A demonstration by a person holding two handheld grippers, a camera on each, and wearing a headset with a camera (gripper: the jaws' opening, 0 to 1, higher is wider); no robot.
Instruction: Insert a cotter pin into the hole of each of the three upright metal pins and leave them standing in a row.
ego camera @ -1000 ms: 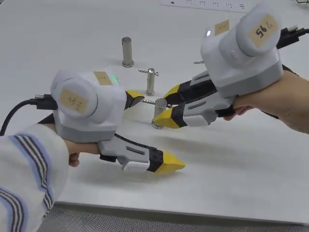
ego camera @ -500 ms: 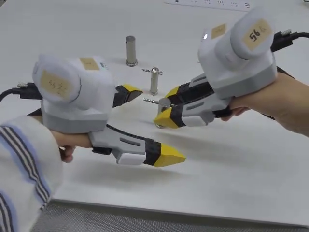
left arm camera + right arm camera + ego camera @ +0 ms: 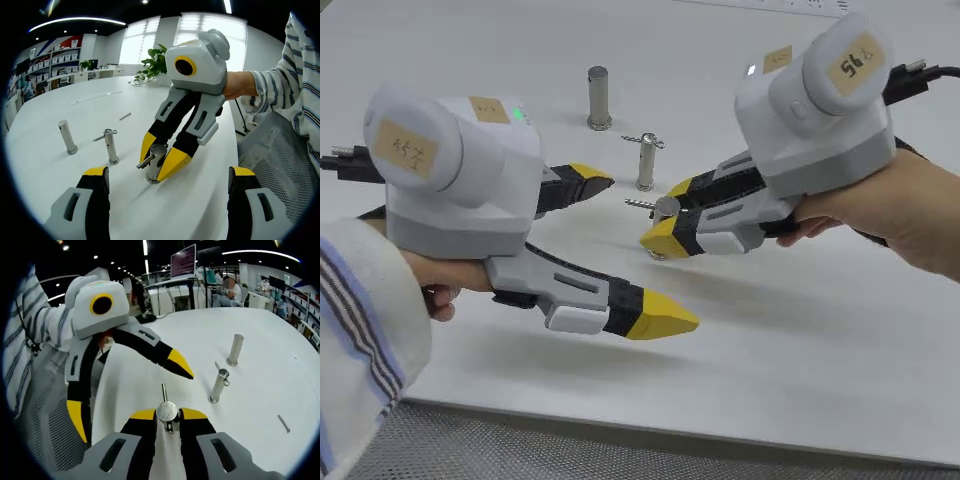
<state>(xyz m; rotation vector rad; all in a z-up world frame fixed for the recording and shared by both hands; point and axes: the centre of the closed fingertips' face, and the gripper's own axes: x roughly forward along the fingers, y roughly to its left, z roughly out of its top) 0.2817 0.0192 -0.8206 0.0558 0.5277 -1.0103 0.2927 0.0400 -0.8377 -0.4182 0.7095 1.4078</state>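
Three metal pins stand on the white table (image 3: 800, 330). My right gripper (image 3: 664, 224) is shut on the nearest pin (image 3: 667, 208), which has a cotter pin (image 3: 638, 203) sticking out through its top hole. In the right gripper view that nearest pin (image 3: 167, 411) sits between the jaws, its cotter pin (image 3: 163, 391) pointing away. The middle pin (image 3: 646, 162) carries a cotter pin (image 3: 642, 141). The far pin (image 3: 599, 97) has a bare top. My left gripper (image 3: 654, 251) hangs wide open, its upper tip a short way left of the cotter pin's end and holding nothing.
A loose cotter pin (image 3: 125, 116) lies on the table beyond the pins, seen too in the right gripper view as a loose cotter pin (image 3: 283, 423). The table's front edge (image 3: 620, 425) runs below my hands. A power strip (image 3: 760, 4) lies at the far edge.
My left gripper has drawn back to the left, away from the cotter pin's end that its upper jaw touched. The right gripper still holds the nearest pin.
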